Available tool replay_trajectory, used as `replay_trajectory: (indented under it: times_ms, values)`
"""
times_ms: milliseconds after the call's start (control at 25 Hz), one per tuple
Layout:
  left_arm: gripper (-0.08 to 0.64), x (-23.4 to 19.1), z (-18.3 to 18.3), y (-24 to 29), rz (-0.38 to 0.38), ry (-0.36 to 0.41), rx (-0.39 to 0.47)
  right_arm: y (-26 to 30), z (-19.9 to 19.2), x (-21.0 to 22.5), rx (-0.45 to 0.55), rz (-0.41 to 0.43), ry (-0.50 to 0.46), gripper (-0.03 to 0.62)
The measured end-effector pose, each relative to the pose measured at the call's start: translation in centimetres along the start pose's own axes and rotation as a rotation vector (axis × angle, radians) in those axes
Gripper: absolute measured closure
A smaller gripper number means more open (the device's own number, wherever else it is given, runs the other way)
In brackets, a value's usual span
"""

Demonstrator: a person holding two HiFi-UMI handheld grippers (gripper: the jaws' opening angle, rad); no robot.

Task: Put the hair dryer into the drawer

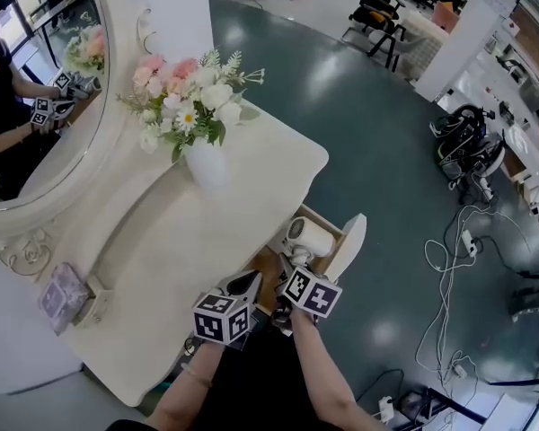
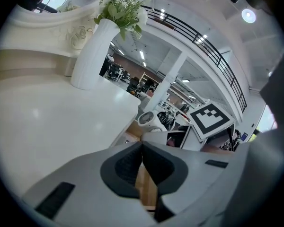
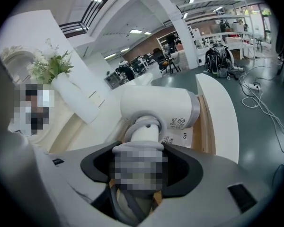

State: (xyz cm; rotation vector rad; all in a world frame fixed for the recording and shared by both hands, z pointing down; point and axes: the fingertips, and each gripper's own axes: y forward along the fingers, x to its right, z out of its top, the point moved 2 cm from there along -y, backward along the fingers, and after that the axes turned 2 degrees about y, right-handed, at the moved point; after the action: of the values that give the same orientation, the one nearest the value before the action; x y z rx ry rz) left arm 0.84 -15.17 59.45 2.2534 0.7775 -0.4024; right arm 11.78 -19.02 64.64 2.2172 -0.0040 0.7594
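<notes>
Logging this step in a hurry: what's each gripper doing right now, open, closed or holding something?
Left gripper: closed, nothing between its jaws.
Right gripper: closed on the white plastic hair dryer, gripping its handle.

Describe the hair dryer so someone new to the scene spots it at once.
Start at the white dressing table with the oval mirror; an open drawer juts from its front edge. At that drawer is the hair dryer, its handle clamped in the right gripper. It is the only white, round-barrelled appliance there.

Overhead view, two close-ups, shared drawer [image 1: 349, 243]
</notes>
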Motion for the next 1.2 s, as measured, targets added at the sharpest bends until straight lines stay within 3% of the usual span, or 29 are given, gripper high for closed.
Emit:
replay_trajectory:
  times_ms: [280,720,1200]
  values:
    - [0.549,-0.1,0.0,0.5,-0.023,-0.021,-0.018,1.9,-0.9,1.0,-0.031,-0.047,0.054,0.314]
    - [0.549,-0.8,0.1,0.9,-0.037,-0.086,-0.033,4.5,-1.6,1.8,-0.062,-0.103,0.048,0.314]
    - [0.549,-2.3,0.6,-0.2,0.001,-0.143,0.005,7.3,-3.4,2.3,-0.093,-0.171,-0.053,0.314]
